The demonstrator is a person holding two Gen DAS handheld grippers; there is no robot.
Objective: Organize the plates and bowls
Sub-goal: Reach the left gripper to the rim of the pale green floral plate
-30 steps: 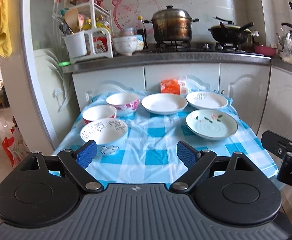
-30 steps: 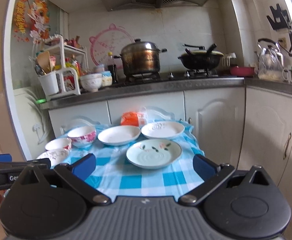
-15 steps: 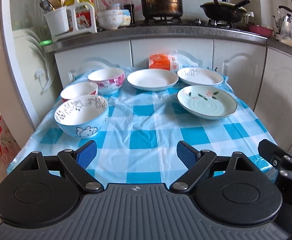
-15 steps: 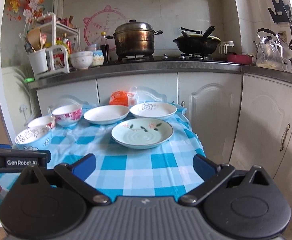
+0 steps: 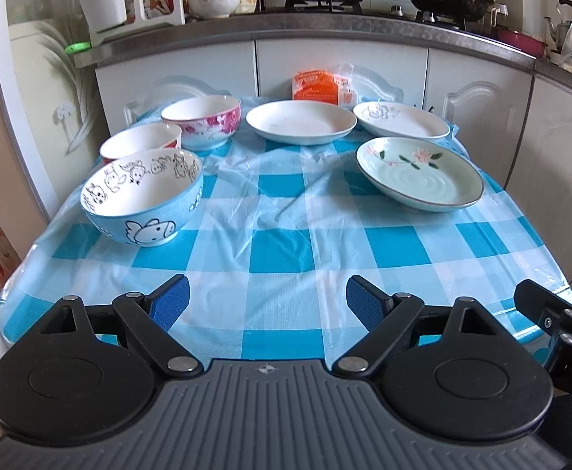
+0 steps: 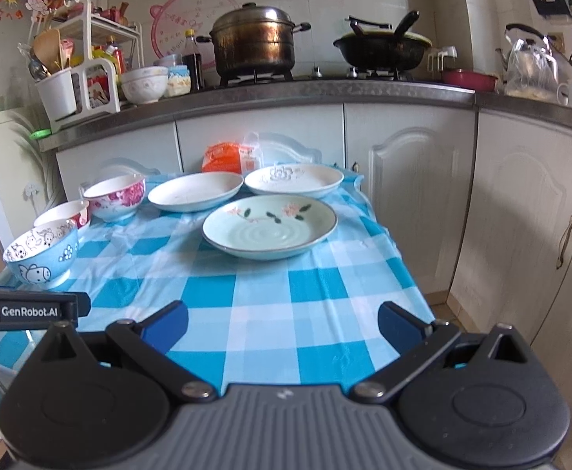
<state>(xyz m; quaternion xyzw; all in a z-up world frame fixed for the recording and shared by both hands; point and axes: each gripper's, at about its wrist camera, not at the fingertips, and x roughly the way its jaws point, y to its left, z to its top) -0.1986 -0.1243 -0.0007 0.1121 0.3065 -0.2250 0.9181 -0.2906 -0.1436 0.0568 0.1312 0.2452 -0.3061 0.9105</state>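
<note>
Hovering over the near edge of the bench (image 5: 286, 282), the left gripper (image 5: 267, 300) and right gripper (image 6: 282, 325) both have their fingers spread wide, holding nothing. Three bowls stand at the left: blue bowl (image 5: 143, 199), red bowl (image 5: 141, 143), pink bowl (image 5: 201, 119). Three plates lie to the right: green plate (image 6: 270, 225), white plate (image 6: 195, 196), patterned plate (image 6: 294, 180). All look like glazed ceramic, probably heavy, stiff, slippery and breakable; pinch each at the rim.
</note>
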